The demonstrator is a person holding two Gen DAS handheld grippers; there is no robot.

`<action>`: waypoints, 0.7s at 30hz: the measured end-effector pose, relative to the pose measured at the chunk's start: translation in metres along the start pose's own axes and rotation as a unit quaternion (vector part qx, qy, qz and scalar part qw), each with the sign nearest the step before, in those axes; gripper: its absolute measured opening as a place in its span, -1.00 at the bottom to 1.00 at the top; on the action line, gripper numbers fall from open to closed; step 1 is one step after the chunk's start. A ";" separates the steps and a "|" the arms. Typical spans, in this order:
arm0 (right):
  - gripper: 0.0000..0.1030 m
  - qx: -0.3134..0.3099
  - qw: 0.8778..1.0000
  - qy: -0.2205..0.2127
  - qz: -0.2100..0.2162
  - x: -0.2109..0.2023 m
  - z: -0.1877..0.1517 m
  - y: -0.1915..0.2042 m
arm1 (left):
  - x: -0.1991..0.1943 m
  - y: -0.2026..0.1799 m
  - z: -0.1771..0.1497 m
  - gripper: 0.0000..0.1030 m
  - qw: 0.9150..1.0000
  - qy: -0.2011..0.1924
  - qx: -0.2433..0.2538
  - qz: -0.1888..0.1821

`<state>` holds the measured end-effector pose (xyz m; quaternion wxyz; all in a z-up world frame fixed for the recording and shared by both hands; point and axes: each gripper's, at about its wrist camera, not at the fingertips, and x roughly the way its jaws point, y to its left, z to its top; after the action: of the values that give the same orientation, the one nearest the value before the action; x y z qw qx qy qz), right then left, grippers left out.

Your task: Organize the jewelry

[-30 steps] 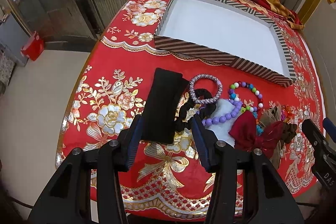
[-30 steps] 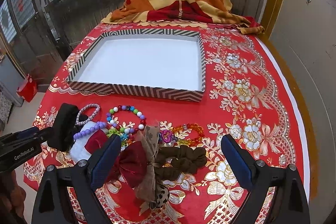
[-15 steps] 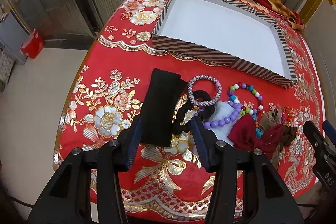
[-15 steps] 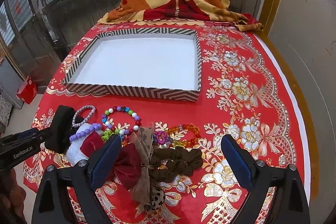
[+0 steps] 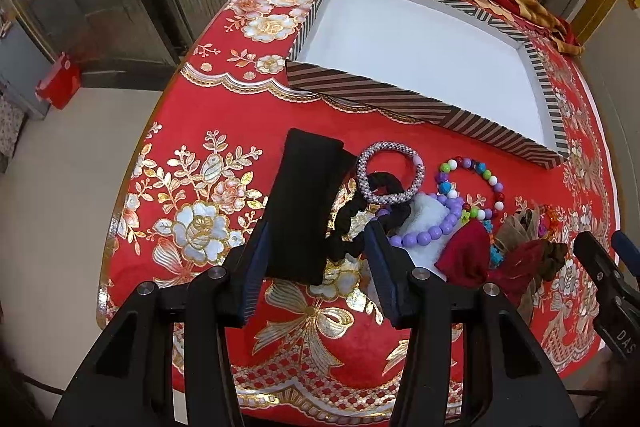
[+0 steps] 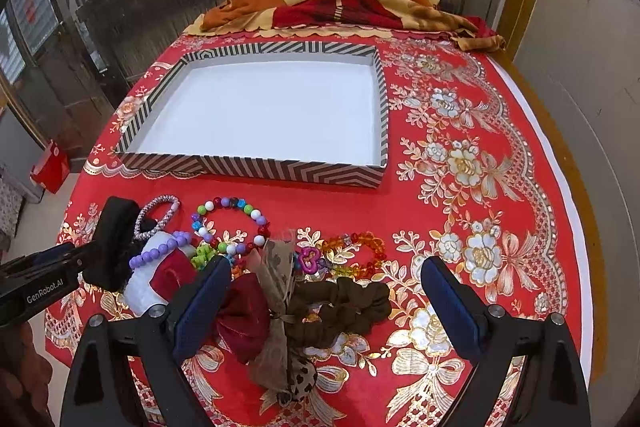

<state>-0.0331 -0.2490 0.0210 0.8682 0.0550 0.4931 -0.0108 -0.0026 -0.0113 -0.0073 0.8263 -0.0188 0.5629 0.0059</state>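
A: Where is the jewelry?

B: Heaped low on the red desk (image 6: 472, 131), below the striped tray (image 6: 256, 169), which sits mid-frame with a bare white floor. In the left wrist view, a black headband (image 5: 306, 205) lies at centre, a silver beaded bracelet (image 5: 390, 173) just right of it, then a purple bead bracelet (image 5: 430, 233) and a multicolour bead bracelet (image 5: 474, 187).

A: And the fingers?

B: The left gripper (image 5: 316, 277) is spread, its fingers flanking the headband's lower end; whether they touch it, I cannot tell. The right gripper (image 6: 326, 305) is spread wide around a red bow (image 6: 244, 315) and a brown scrunchie (image 6: 344, 309), lower centre.
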 end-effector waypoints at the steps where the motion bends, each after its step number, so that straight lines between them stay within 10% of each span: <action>1: 0.84 0.000 1.000 0.002 0.000 0.000 0.000 0.000 | 0.000 0.000 0.000 -0.08 1.000 0.000 0.000 0.000; 21: 0.84 -0.024 1.000 0.007 -0.019 0.000 0.002 0.006 | 0.000 0.004 0.000 -0.08 1.000 0.003 -0.007 -0.003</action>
<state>-0.0312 -0.2436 0.0227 0.8656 0.0249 0.4999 -0.0147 -0.0027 -0.0069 -0.0076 0.8243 -0.0258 0.5656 0.0075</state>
